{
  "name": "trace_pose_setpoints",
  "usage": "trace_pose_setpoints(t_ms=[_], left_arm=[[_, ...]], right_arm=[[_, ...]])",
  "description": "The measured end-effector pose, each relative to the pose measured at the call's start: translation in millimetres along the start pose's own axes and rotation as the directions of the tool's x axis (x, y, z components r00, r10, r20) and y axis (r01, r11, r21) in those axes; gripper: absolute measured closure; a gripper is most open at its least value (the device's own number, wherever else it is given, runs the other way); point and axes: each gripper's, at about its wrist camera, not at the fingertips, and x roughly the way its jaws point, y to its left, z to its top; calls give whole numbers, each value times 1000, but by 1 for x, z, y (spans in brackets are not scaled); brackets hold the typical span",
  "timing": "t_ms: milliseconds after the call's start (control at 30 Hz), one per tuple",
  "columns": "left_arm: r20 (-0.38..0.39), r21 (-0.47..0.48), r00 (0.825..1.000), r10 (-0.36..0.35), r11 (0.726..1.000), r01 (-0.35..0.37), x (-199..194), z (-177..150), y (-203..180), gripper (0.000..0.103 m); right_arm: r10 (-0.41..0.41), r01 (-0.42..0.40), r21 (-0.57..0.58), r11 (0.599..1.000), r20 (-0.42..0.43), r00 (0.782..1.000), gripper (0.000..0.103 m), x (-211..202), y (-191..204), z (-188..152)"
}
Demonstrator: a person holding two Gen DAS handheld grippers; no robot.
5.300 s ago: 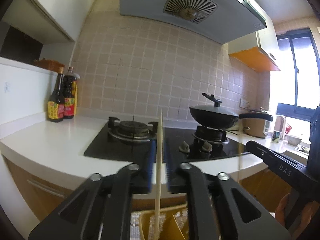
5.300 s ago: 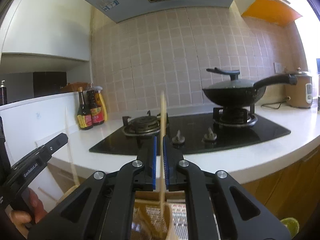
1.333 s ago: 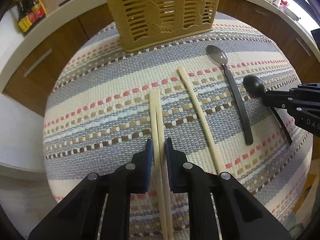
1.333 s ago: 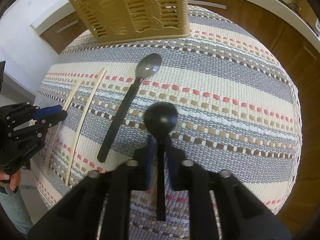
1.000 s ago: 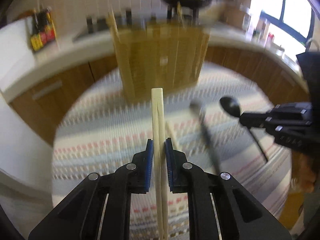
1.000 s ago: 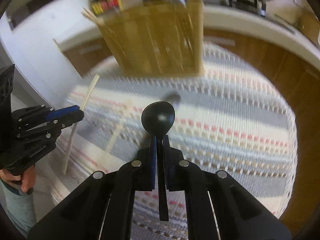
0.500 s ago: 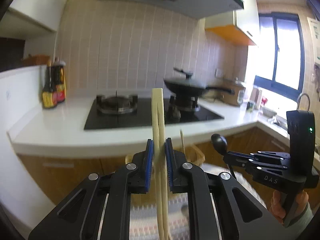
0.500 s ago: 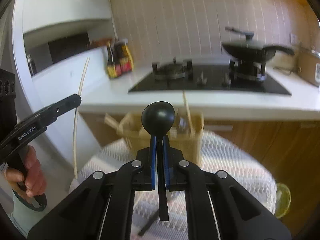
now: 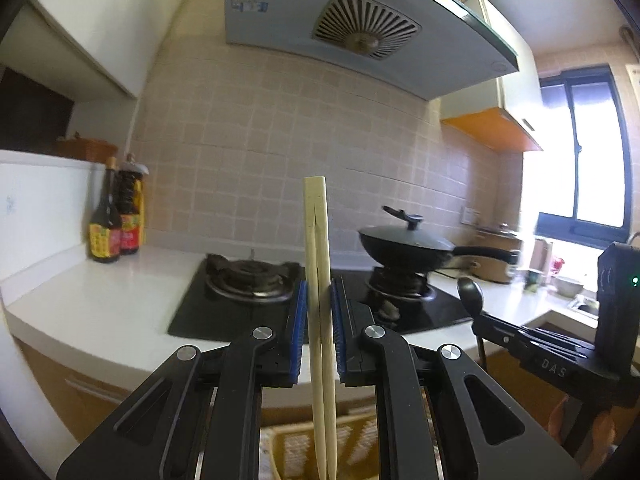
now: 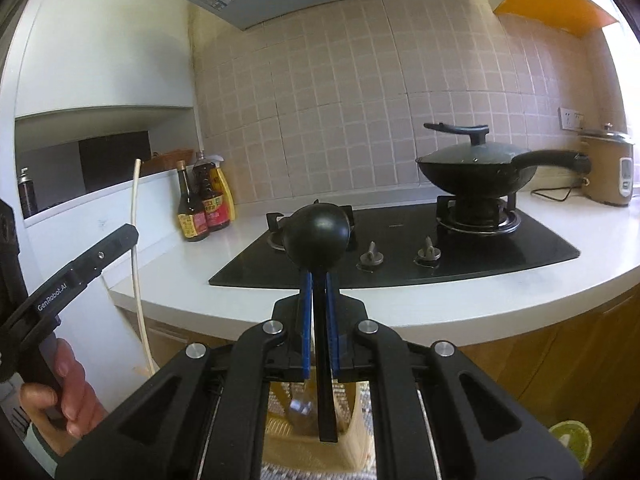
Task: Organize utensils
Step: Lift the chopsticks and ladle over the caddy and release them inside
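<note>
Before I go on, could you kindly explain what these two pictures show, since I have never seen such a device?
There is no robot here: a person holds a hand-held two-finger gripper in each hand, and each gripper carries a wide-angle camera looking forward along its fingers.

The left wrist picture shows the left gripper shut on a pair of pale chopsticks, held upright. The right gripper appears at its right edge.

The right wrist picture shows the right gripper shut on a black spoon, bowl upward. Below it stands a yellow utensil basket.

Behind is a white kitchen counter with a black gas hob, a lidded wok and sauce bottles.
</note>
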Motion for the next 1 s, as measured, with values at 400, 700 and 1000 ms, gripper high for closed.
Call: trace_pose_setpoints(t_ms=[400, 700, 1000], left_arm=[[-4, 24, 998, 55, 998, -55, 35, -38, 15, 92], [-35, 11, 999, 24, 1000, -24, 24, -50, 17, 90], [-52, -66, 999, -9, 998, 6, -28, -38, 25, 69]], right_arm=[[47, -47, 44, 998, 0, 999, 98, 38, -14, -25], [73, -73, 40, 997, -4, 997, 93, 16, -9, -44], [79, -75, 91, 993, -38, 996, 72, -38, -11, -49]])
